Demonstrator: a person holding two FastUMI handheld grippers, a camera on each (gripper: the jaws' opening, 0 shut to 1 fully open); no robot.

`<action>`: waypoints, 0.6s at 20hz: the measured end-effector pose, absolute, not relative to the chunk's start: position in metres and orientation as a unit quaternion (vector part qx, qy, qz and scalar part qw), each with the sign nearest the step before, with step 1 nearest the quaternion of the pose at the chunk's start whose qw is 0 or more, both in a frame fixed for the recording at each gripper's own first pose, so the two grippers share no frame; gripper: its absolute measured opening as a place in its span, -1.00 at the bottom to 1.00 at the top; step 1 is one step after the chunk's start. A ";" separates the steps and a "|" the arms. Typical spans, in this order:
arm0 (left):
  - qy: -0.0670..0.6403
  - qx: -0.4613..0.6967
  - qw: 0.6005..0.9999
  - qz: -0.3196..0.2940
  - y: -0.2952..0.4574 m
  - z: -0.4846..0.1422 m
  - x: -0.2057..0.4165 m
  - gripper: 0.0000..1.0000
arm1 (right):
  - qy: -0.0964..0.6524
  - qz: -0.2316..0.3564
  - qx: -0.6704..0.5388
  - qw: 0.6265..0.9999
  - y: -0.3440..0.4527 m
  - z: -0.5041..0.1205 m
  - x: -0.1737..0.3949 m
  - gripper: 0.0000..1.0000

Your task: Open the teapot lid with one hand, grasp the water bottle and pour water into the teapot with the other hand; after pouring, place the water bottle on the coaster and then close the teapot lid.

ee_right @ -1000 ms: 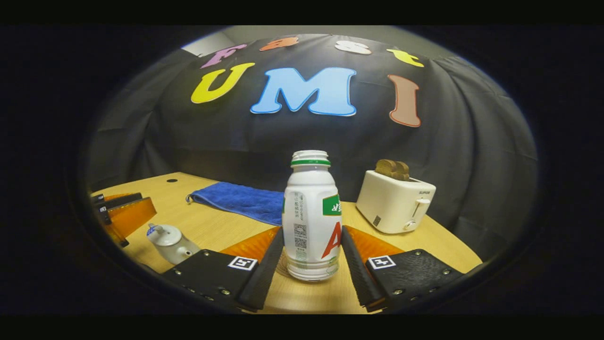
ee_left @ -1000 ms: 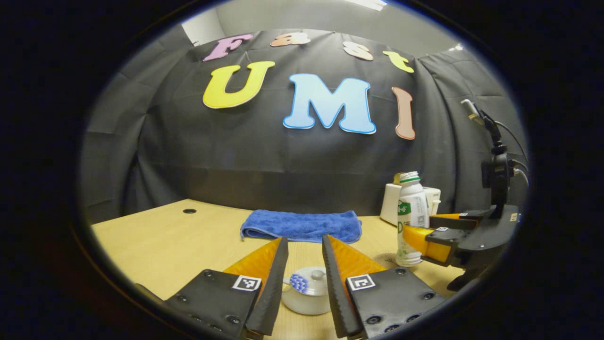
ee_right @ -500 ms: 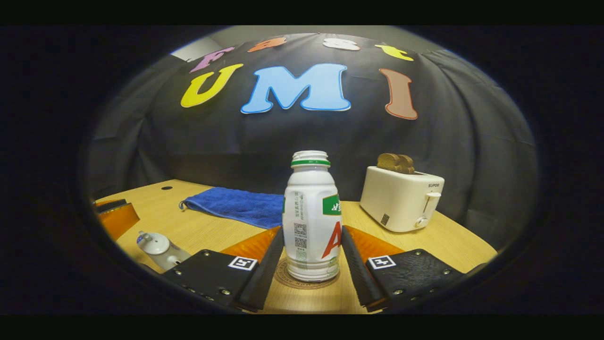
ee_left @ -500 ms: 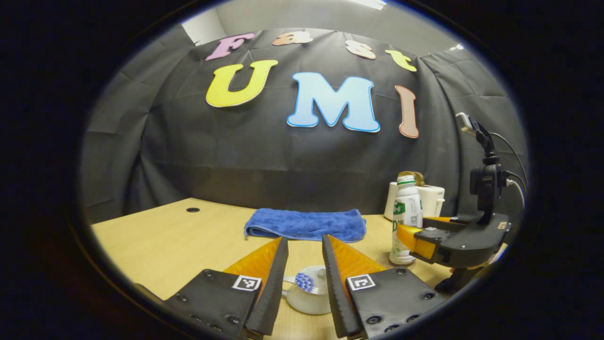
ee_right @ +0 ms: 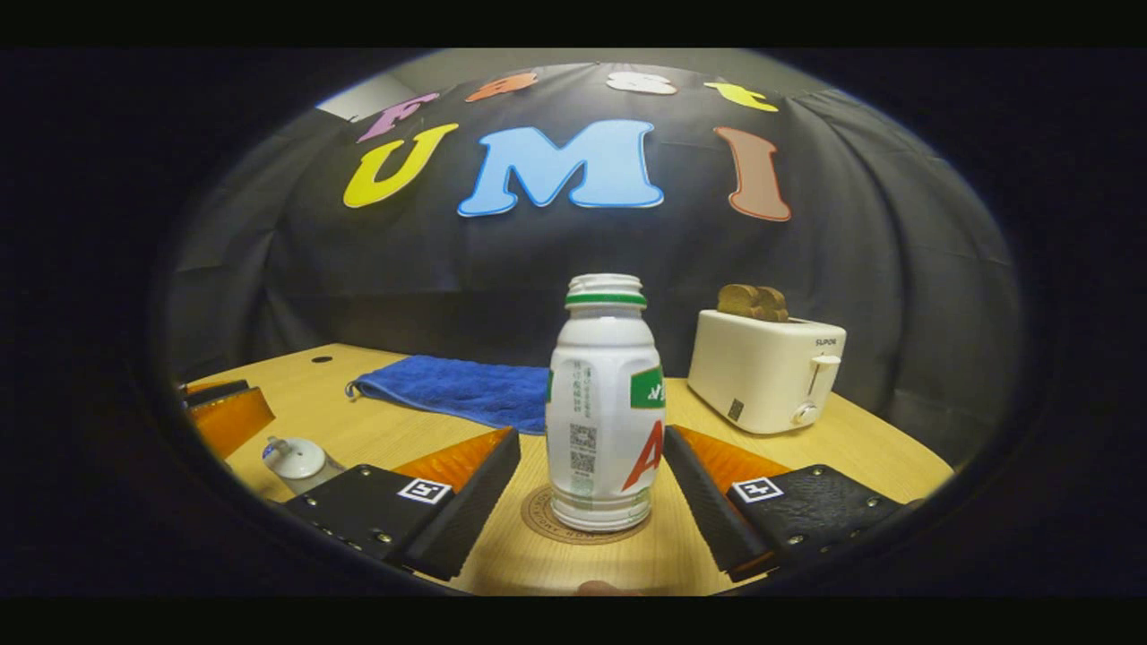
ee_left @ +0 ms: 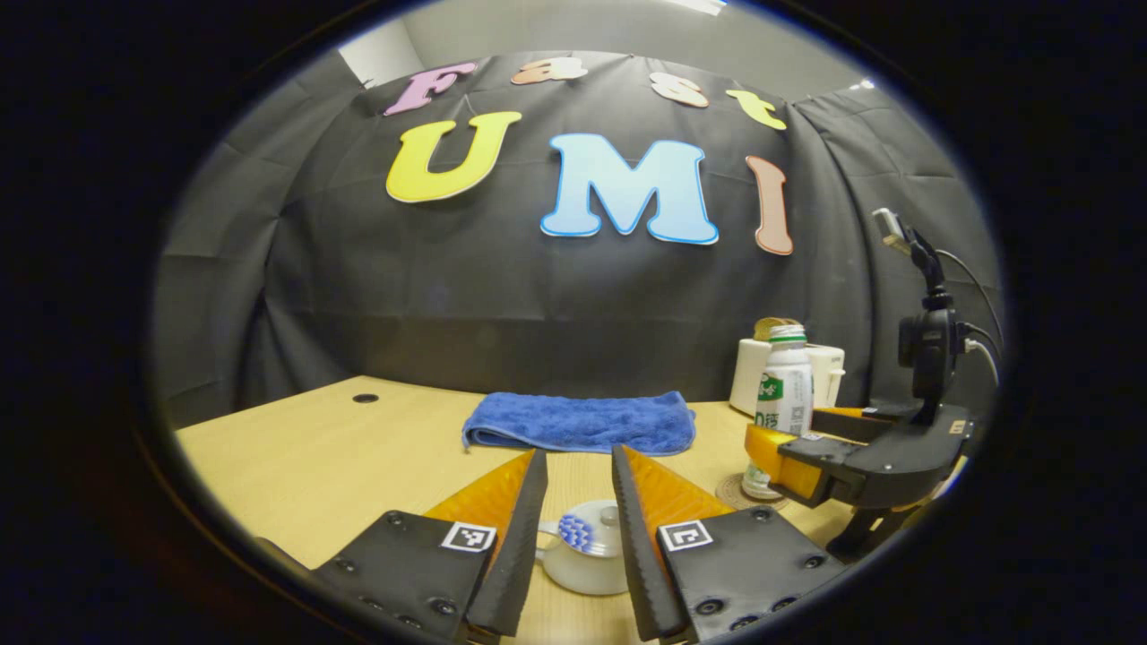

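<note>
Right gripper view gives me the table point(ee_right: 376, 430) with the water bottle point(ee_right: 605, 403) upright on its coaster point(ee_right: 538, 511), between my right gripper point(ee_right: 591, 488) fingers, spread clear of it. Toaster point(ee_right: 766, 372) and blue towel point(ee_right: 457, 390) sit behind. My left gripper point(ee_left: 580, 511) hangs parted over the lidded teapot point(ee_left: 587, 560).
</note>
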State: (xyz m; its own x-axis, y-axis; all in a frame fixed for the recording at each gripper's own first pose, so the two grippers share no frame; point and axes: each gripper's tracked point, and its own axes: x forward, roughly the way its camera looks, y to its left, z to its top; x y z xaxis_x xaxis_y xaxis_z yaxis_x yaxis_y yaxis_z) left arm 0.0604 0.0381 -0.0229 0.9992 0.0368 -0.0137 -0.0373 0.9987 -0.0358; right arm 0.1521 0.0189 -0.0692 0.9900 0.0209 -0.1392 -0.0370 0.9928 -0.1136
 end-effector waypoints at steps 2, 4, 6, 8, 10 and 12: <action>0.009 -0.018 1.000 0.019 0.038 -0.024 0.061 0.04 | 0.053 0.008 -0.063 0.997 0.016 -0.060 0.150 0.96; 0.011 -0.017 1.000 0.017 0.037 -0.026 0.061 0.10 | 0.041 0.007 -0.063 0.997 0.015 -0.052 0.148 0.96; 0.010 -0.015 1.000 0.018 0.037 -0.025 0.061 0.10 | 0.035 0.008 -0.062 0.997 0.015 -0.049 0.147 0.96; 0.010 -0.013 1.000 0.018 0.037 -0.024 0.060 0.10 | 0.032 0.009 -0.062 0.998 0.015 -0.048 0.146 0.96; 0.010 -0.013 1.000 0.019 0.038 -0.025 0.061 0.10 | 0.030 0.009 -0.062 0.998 0.014 -0.046 0.147 0.96; 0.011 -0.013 1.000 0.019 0.038 -0.026 0.061 0.10 | 0.029 0.009 -0.061 0.998 0.014 -0.046 0.146 0.96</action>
State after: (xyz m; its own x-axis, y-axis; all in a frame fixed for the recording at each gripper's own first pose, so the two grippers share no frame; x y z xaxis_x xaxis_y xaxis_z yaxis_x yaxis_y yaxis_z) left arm 0.0608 0.0379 -0.0262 0.9990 0.0379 -0.0222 -0.0384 0.9989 -0.0249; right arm 0.1456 0.0144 -0.0461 0.9981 0.0136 -0.0594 -0.0208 0.9923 -0.1222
